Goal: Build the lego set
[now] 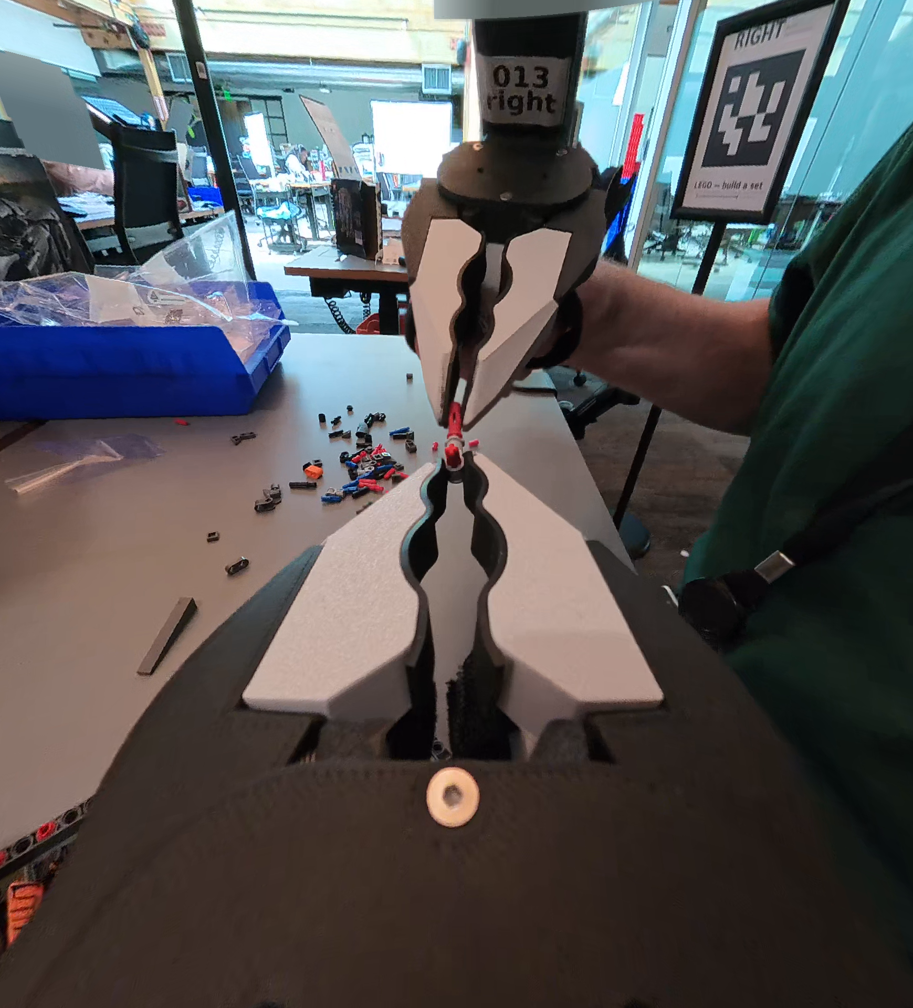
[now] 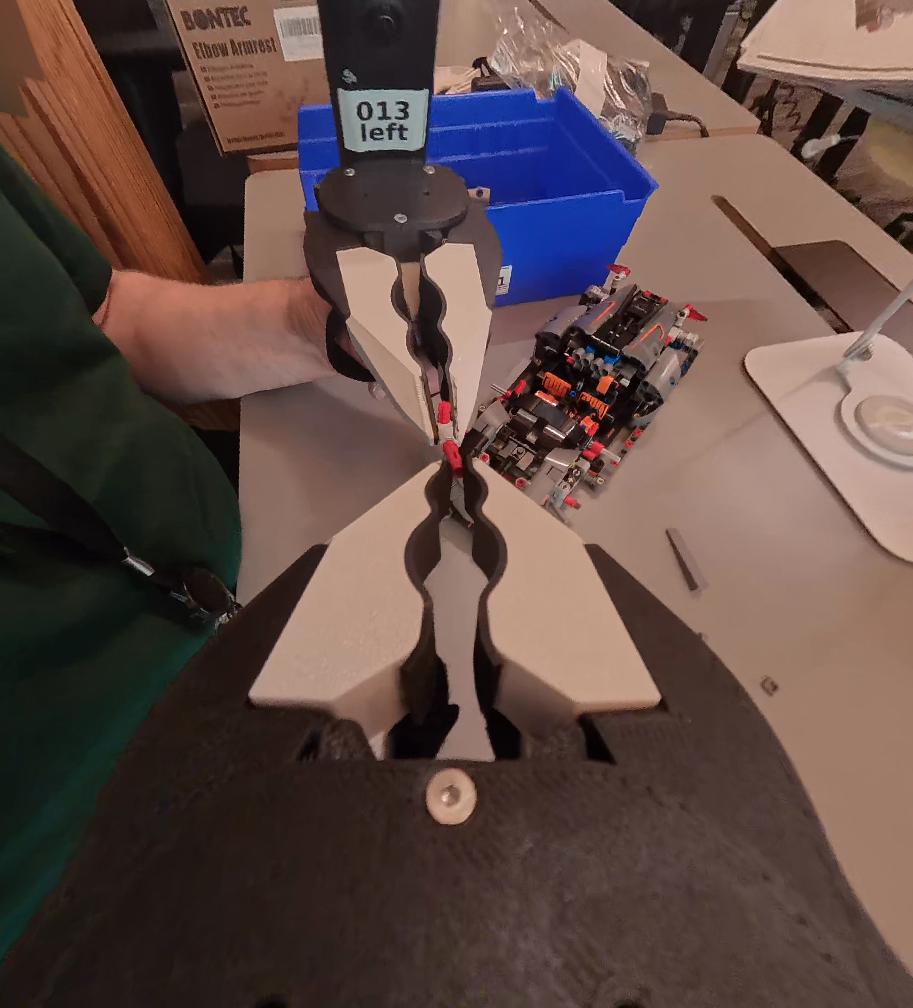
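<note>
My left gripper [image 1: 453, 468] is shut on a small red and grey Lego piece [image 1: 452, 457]. My right gripper [image 1: 457, 423] faces it from above, shut on a thin red pin [image 1: 455, 415]. The two pieces meet end to end above the table. In the right wrist view, my right gripper [image 2: 453, 470] pinches the red pin [image 2: 452, 455], and my left gripper [image 2: 446, 433] holds its red piece [image 2: 445, 412]. A partly built Lego car [image 2: 607, 382] lies on the table just beyond the tips.
A pile of loose small pieces [image 1: 367, 458] lies on the grey table [image 1: 88, 573]. A blue bin [image 1: 116, 360] with plastic bags stands at the back. A dark grey beam [image 1: 167, 635] lies alone. A white lamp base [image 2: 852, 436] sits nearby. A person's green shirt [image 1: 852, 491] is close. The grippers are tip to tip, or close to it. Left tips and right tips are each some 20 centimeters from the partly built Lego car [image 2: 607, 382].
</note>
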Motion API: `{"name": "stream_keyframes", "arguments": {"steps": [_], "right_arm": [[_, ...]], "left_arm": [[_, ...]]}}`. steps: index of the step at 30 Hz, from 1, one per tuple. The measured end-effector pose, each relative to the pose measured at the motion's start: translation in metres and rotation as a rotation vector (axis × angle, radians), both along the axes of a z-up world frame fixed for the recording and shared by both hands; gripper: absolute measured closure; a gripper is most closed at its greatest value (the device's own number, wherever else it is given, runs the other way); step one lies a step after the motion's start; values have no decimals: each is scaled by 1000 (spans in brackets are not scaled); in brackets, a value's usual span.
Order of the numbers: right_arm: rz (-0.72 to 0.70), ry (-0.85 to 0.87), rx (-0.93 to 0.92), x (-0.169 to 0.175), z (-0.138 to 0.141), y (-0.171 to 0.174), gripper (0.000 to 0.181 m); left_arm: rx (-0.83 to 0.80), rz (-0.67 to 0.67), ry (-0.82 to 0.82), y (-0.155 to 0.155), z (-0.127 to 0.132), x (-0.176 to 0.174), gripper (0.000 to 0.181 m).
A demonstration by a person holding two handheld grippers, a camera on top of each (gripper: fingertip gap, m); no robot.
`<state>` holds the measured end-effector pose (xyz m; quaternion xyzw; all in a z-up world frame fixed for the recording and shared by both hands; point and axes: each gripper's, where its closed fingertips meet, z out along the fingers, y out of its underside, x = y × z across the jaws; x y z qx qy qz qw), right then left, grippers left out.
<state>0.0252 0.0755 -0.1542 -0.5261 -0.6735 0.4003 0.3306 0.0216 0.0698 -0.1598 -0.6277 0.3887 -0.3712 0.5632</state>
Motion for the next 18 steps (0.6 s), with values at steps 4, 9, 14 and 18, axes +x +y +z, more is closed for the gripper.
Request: {"name": "stream_keyframes", "arguments": {"steps": [4, 9, 14, 18], "right_arm": [[-34, 8, -30, 8, -9, -2, 173], [-38, -10, -31, 15, -19, -8, 179], [-24, -74, 11, 20, -33, -10, 179], [-6, -104, 30, 12, -48, -18, 180]], "left_arm": [[5, -15, 82, -3, -10, 8, 178], [10, -40, 118, -6, -15, 15, 178], [11, -50, 116, -7, -16, 20, 178], [50, -63, 151, -10, -12, 29, 178]]}}
